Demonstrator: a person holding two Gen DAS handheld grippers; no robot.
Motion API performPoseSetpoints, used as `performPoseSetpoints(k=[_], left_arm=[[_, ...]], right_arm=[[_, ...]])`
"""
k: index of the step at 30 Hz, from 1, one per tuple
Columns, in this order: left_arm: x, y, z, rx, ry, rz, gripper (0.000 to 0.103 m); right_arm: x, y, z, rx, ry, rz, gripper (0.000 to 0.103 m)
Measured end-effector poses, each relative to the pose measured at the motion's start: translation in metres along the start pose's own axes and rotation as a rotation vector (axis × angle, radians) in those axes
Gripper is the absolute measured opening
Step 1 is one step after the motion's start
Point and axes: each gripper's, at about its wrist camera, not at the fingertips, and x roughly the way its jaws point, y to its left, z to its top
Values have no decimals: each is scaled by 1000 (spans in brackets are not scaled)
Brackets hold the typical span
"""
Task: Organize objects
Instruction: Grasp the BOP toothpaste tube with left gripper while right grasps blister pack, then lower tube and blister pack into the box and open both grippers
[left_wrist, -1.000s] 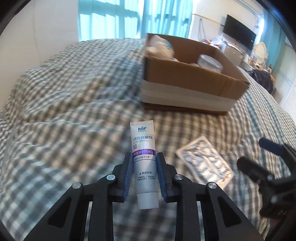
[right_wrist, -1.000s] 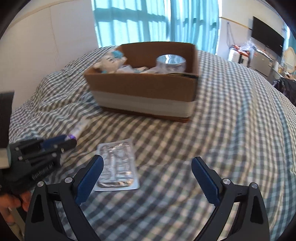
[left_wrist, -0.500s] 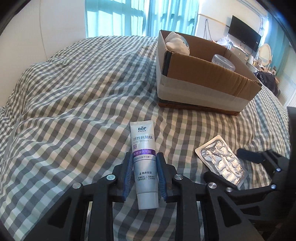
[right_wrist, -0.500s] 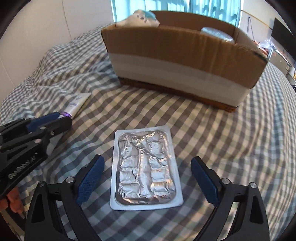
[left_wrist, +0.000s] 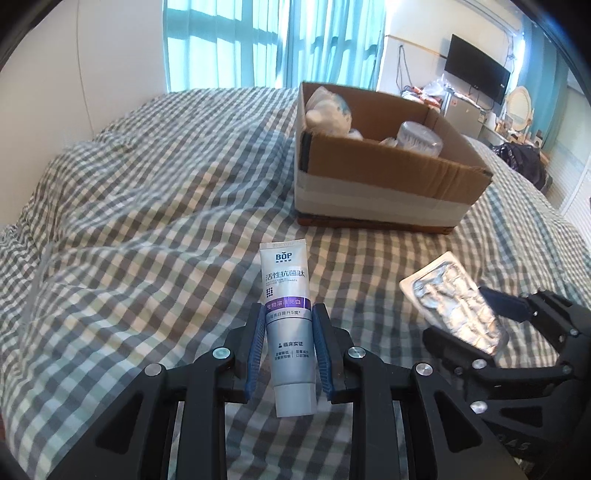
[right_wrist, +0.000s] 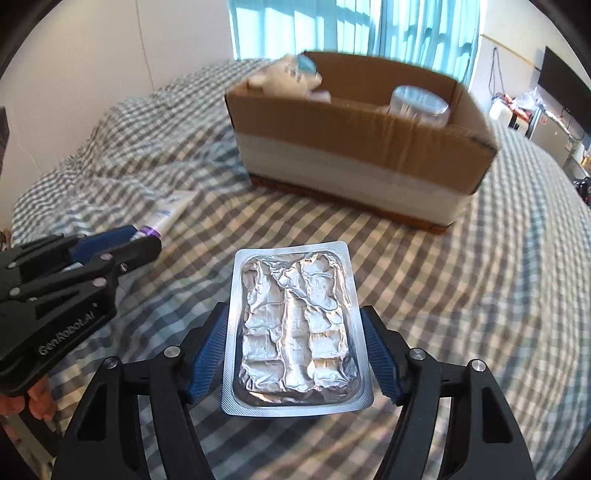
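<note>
My left gripper (left_wrist: 289, 350) clamps the toothpaste tube (left_wrist: 288, 317); my right gripper (right_wrist: 295, 354) pinches the foil blister pack (right_wrist: 295, 332) edgewise, which could buckle and slip before the far box (right_wrist: 354, 166).

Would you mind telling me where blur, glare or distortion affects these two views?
Left wrist view: sharp toothpaste tube, bright window washout, fisheye-curved edges. Right wrist view: cardboard box rim smeared by motion blur, foil blister pack crisp with bright glints.

Bright window (left_wrist: 266, 40) backlight, fisheye-warped dark corners, slight blur.
</note>
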Motion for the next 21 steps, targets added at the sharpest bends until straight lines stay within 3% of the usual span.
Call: performPoseSetpoints(k=[21], left_arm=[[-105,-41,51,39,-242,-77,26]], right_arm=[[-164,-8,24,-11,-314,-55,70]])
